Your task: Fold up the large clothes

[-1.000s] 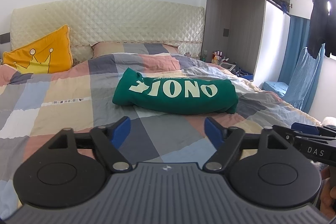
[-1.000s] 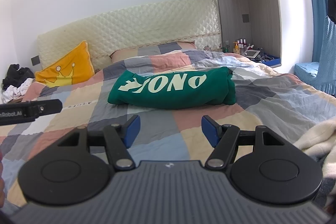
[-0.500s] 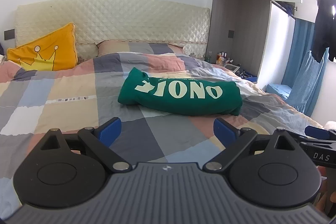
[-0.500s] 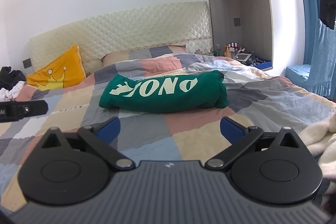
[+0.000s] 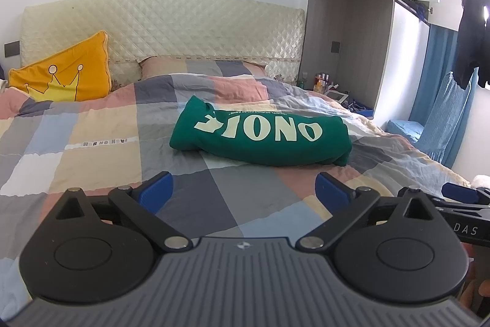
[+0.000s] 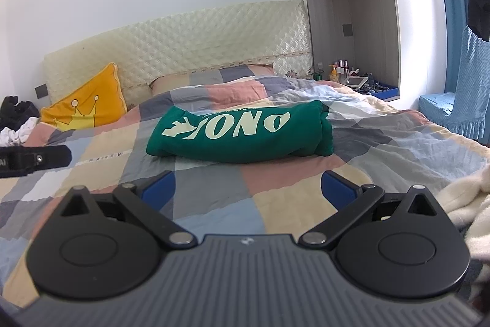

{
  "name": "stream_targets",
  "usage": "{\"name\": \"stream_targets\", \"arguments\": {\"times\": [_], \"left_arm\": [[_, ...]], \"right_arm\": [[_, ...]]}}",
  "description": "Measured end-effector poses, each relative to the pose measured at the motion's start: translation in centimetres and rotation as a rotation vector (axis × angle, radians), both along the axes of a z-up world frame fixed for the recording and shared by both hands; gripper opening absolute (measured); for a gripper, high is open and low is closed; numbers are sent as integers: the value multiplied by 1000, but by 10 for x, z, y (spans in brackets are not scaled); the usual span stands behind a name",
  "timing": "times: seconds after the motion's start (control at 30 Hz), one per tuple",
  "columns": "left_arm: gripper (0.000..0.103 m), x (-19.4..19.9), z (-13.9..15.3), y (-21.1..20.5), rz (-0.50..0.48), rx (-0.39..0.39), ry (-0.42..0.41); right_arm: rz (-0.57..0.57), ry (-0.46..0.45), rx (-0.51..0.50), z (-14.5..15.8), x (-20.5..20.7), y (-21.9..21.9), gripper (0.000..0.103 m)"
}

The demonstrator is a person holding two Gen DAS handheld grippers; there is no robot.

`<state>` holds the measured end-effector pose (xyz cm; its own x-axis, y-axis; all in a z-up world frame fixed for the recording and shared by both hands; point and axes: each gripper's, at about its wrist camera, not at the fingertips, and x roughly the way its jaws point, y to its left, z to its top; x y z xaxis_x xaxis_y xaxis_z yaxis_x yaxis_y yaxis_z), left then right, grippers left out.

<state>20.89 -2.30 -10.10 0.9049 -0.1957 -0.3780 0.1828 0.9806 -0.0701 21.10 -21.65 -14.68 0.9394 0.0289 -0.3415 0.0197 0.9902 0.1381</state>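
Left wrist view: the left claw (image 5: 243, 189), jaws opening and empty, hovers over the checked bed (image 5: 101, 155); the folded green garment (image 5: 260, 137) lies beyond. Right wrist view: the right claw (image 6: 249, 189), spread wide and empty, faces the same garment (image 6: 242, 137), well apart.

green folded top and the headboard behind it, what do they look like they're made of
The green folded top looks like thick knit cotton, perhaps sweatshirt fleece: matte, with soft rounded folds and flat pale printed lettering. The headboard looks padded under a cream cover, either faux leather or satin-like fabric: it has a diamond quilted pattern and a slight sheen. Neither can be settled by look alone.
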Motion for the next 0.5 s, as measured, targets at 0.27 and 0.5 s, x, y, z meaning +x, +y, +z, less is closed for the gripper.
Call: {"name": "stream_targets", "arguments": {"times": [0.27, 0.5], "left_arm": [[101, 1, 0, 0, -2, 0, 1], [101, 2, 0, 2, -4, -1, 0]], "right_arm": [[-1, 0, 0, 0, -1, 0, 103], [-1, 0, 4, 0, 0, 0, 103]]}}
